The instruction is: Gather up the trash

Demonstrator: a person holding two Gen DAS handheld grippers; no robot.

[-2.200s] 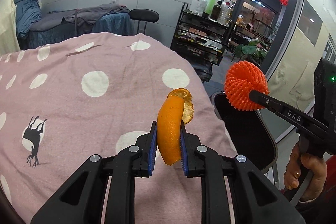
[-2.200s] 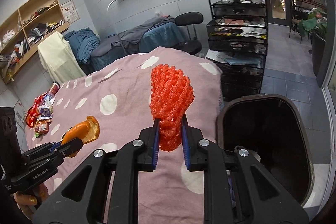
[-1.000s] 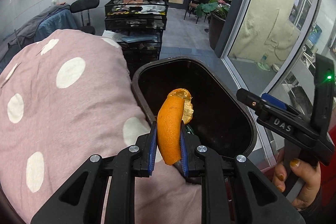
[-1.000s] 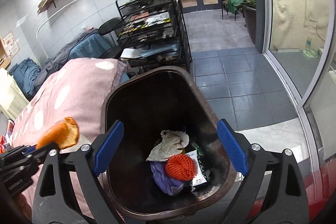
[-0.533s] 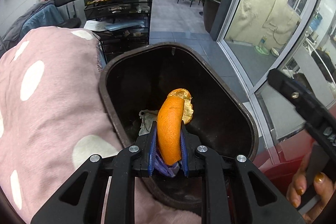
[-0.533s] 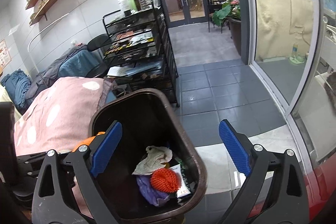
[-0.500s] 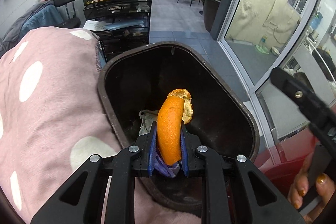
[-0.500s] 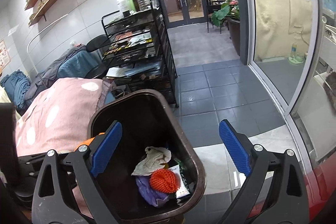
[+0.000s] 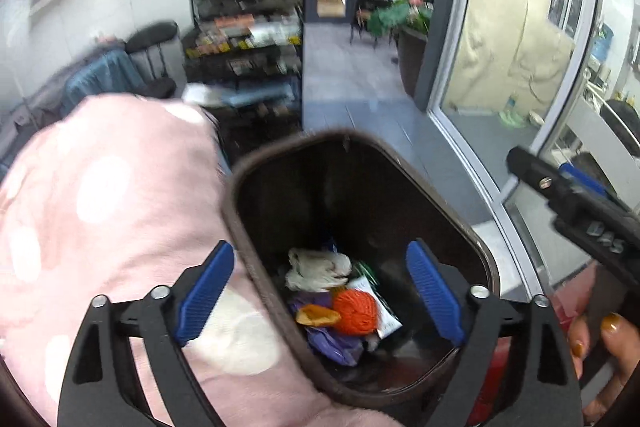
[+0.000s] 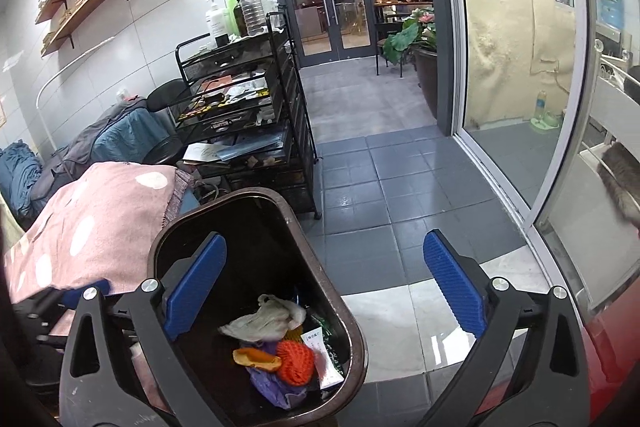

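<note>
Black right tool [image 9: 576, 211] reads "DAS", jaws opening w/ nothing between.

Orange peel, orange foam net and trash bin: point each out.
orange peel [image 9: 318, 314]: left wrist view, middle of the peel.
orange foam net [image 9: 356, 311]: left wrist view, centre of the ball.
trash bin [image 10: 352, 331]: right wrist view, right rim.
</note>
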